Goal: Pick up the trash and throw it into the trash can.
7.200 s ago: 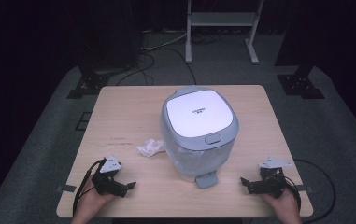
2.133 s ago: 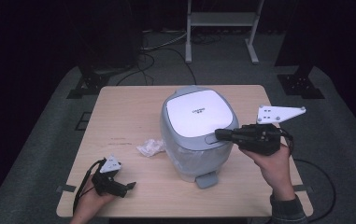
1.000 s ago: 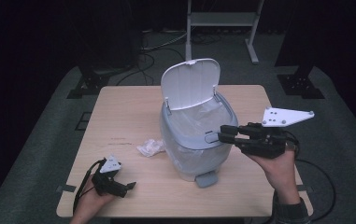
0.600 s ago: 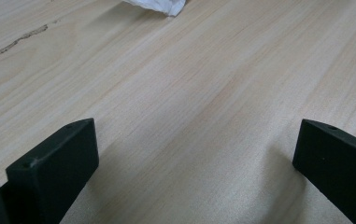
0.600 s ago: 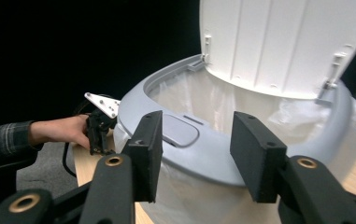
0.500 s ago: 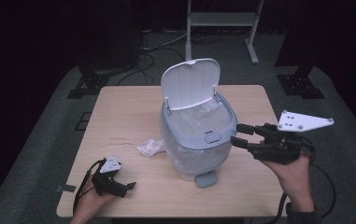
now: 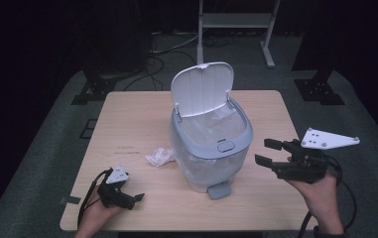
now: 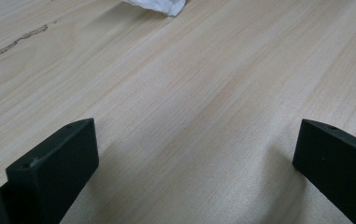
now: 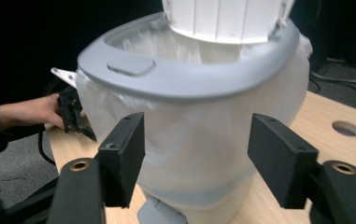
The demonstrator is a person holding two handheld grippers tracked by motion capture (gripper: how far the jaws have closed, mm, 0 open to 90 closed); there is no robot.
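A grey-blue bin (image 7: 211, 148) with a clear liner stands mid-table, its white lid (image 7: 202, 88) raised upright at the back. My right gripper (image 7: 264, 151) hovers a short way right of the bin, pointing at it. Its jaws have just been opening and hold nothing. In the right gripper view the bin's wall (image 9: 189, 107) shows beyond the gripper (image 9: 196, 149), apart from it. A crumpled white paper (image 7: 159, 156) lies left of the bin. My left gripper (image 7: 136, 198) rests open on the table at the front left, with bare wood between its jaws (image 8: 194, 154).
The wooden table (image 7: 127, 119) has a foot pedal (image 7: 218, 190) jutting from the bin's base toward the front edge. A push button (image 7: 225, 146) sits on the bin's rim. Dark stands and cables lie on the floor behind the table.
The bin's lid, shut two seconds ago, has sprung up. My right gripper has drawn back to the right and lower, away from the rim, and its jaws have widened. The left gripper has stayed put.
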